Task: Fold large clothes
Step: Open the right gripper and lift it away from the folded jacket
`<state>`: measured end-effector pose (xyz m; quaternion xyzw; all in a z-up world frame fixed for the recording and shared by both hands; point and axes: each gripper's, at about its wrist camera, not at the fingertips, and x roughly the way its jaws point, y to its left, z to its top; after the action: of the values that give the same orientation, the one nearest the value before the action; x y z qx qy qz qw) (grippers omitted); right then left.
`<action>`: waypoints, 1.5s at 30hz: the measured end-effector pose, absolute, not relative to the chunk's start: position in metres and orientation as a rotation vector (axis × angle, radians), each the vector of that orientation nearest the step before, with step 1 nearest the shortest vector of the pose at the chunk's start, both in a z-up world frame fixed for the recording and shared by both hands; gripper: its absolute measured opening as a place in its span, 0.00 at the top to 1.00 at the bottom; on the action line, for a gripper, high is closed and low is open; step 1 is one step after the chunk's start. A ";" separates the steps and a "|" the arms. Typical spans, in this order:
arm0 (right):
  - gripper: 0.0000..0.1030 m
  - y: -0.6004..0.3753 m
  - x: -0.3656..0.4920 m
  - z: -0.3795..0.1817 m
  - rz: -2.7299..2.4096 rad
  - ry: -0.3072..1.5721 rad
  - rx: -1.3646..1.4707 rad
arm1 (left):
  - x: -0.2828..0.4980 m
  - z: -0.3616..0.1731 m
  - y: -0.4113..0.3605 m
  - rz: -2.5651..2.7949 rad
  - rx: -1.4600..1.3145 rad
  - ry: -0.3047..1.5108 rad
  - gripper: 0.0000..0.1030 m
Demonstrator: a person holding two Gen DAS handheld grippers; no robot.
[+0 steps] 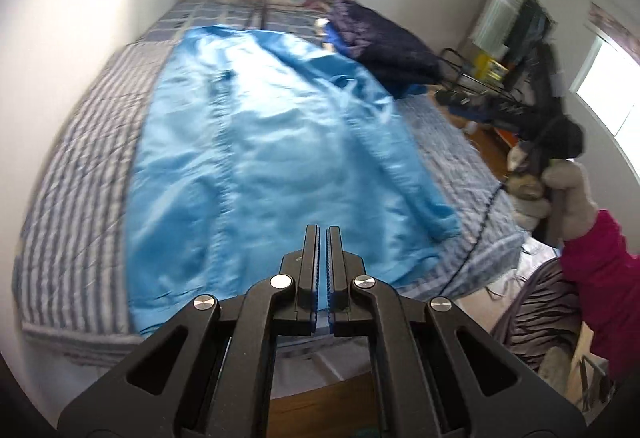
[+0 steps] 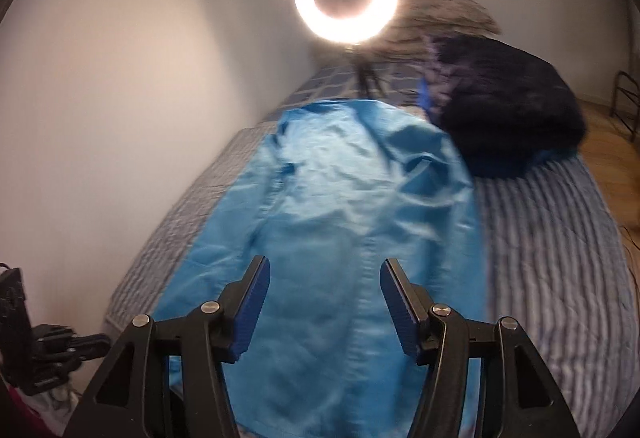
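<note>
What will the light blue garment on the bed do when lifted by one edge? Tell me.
The light blue garment will probably drape limply: it lies flat with soft wrinkles. Its sheen suggests a slick fabric that may slip from the fingers. It looks thin, so likely light for its size.

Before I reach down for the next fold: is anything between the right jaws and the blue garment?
Nothing visible: the open right gripper hangs over the bare blue garment; the dark bundle lies at its far right corner.
</note>
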<state>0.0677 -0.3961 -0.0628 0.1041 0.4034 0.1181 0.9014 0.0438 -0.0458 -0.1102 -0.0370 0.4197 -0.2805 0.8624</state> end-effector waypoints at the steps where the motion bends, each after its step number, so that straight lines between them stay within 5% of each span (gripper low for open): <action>1: 0.42 -0.411 0.068 -0.068 0.225 0.855 0.241 | 0.044 -0.109 -0.054 -0.606 -0.078 0.882 1.00; 20: 0.44 -0.492 0.096 -0.186 0.120 1.196 0.406 | 0.067 -0.175 -0.138 -0.702 -0.094 1.080 1.00; 23: 0.51 -0.493 0.101 -0.199 0.125 1.232 0.423 | 0.071 -0.178 -0.142 -0.708 -0.087 1.080 1.00; 29: 0.98 -0.485 0.107 -0.191 0.186 1.214 0.462 | 0.078 -0.183 -0.146 -0.716 -0.081 1.086 1.00; 38: 1.00 -0.463 0.088 -0.120 0.211 1.001 0.353 | 0.091 -0.186 -0.120 -0.674 -0.128 1.085 1.00; 40: 0.91 -0.465 0.090 -0.123 0.190 1.009 0.327 | 0.092 -0.186 -0.113 -0.670 -0.158 1.090 1.00; 41: 0.78 -0.466 0.093 -0.128 0.189 1.027 0.319 | 0.091 -0.186 -0.112 -0.668 -0.163 1.091 1.00; 42: 0.49 -0.470 0.094 -0.134 0.183 1.041 0.319 | 0.090 -0.186 -0.110 -0.665 -0.164 1.090 1.00; 43: 0.38 -0.472 0.096 -0.139 0.174 1.052 0.320 | 0.089 -0.186 -0.109 -0.664 -0.166 1.091 1.00; 45: 0.39 -0.474 0.101 -0.156 0.154 1.099 0.302 | 0.087 -0.187 -0.108 -0.664 -0.169 1.096 1.00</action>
<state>0.1006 -0.4744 -0.1556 0.1428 0.5198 0.0727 0.8391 0.0874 -0.1084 -0.1867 -0.0788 0.5107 -0.3092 0.7983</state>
